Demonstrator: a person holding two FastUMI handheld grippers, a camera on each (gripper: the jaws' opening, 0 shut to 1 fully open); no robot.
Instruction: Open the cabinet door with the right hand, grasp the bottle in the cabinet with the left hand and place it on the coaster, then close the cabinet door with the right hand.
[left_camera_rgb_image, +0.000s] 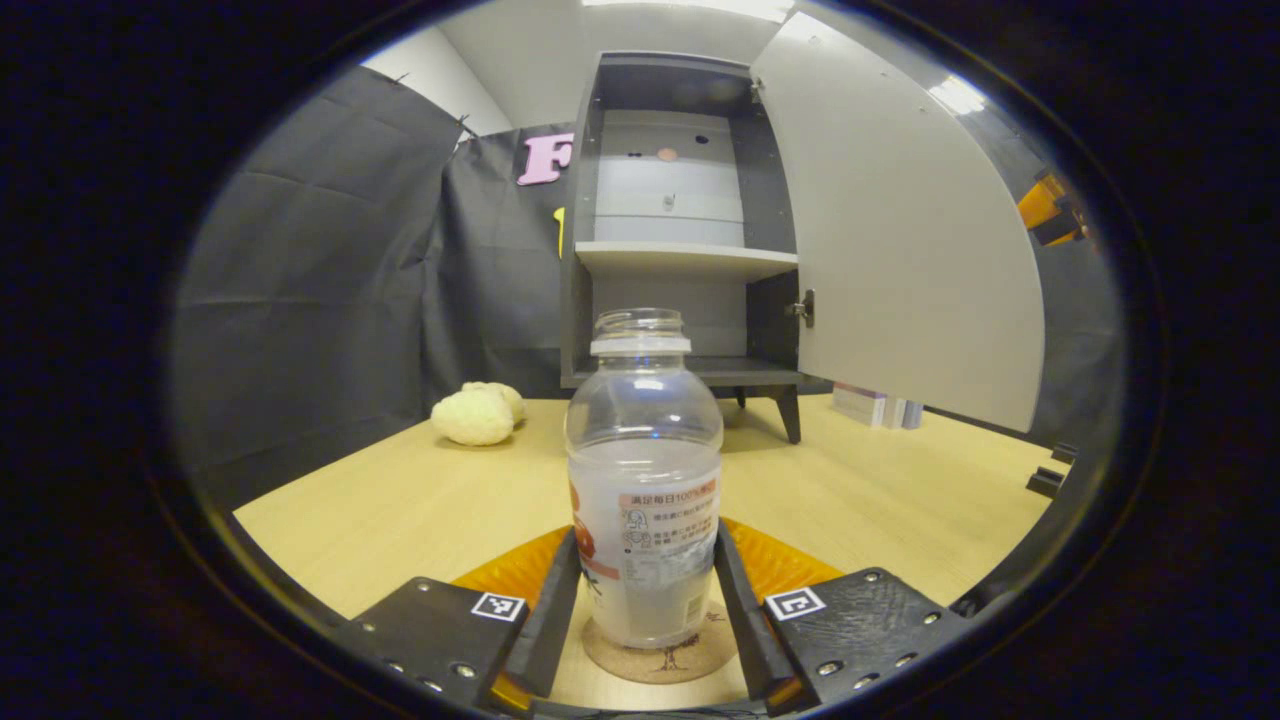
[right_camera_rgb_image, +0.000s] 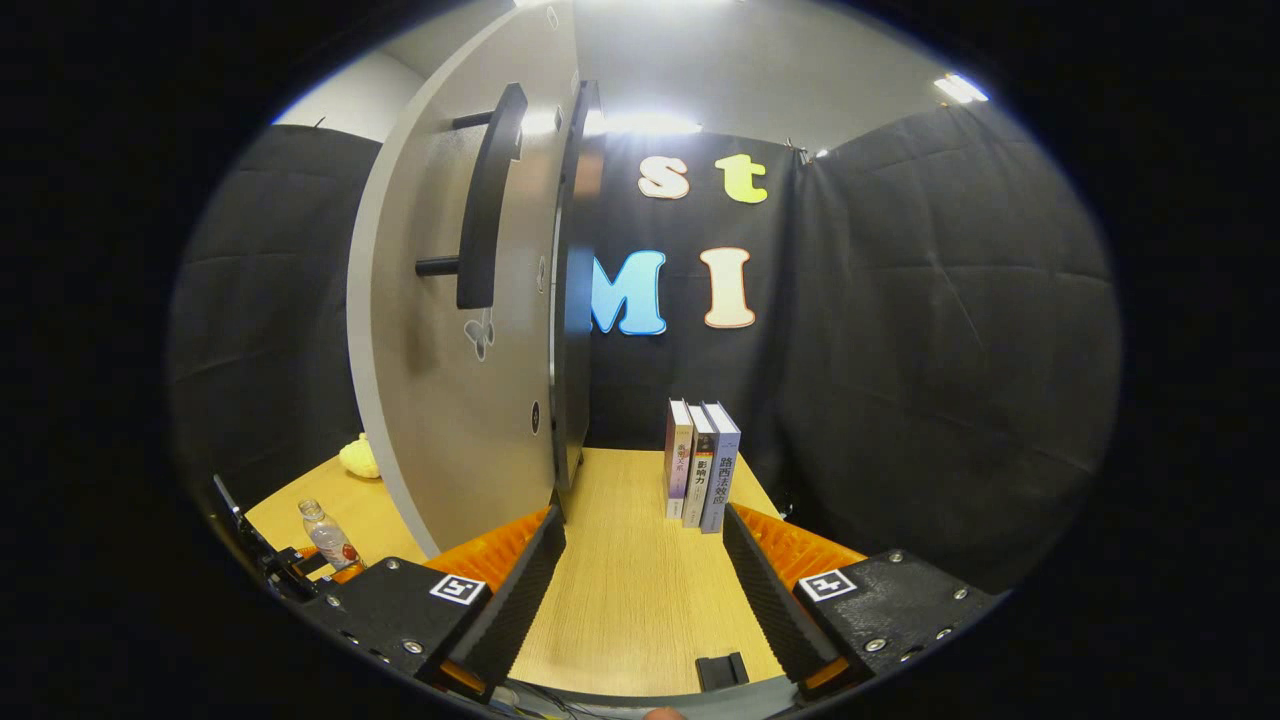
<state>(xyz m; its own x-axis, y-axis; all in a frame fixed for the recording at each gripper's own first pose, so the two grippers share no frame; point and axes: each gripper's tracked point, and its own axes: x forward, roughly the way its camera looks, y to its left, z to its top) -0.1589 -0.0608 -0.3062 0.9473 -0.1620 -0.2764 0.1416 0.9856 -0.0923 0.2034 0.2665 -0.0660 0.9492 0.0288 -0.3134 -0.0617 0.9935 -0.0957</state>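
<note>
Left gripper (left_camera_rgb_image: 647, 610): held low and level, its two fingers (left_camera_rgb_image: 548, 610) standing on either side of a clear plastic bottle with a printed label (left_camera_rgb_image: 645, 480), close against its sides; firm contact cannot be told. Right gripper (right_camera_rgb_image: 640, 590): held low and level, fingers (right_camera_rgb_image: 515, 600) spread wide apart, nothing between them

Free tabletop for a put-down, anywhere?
Bare wood between the pale fuzzy lump and the clear plastic bottle; also between the open grey cabinet door and the three upright books. Crowded at the round cork coaster, left gripper flanking the bottle.
</note>
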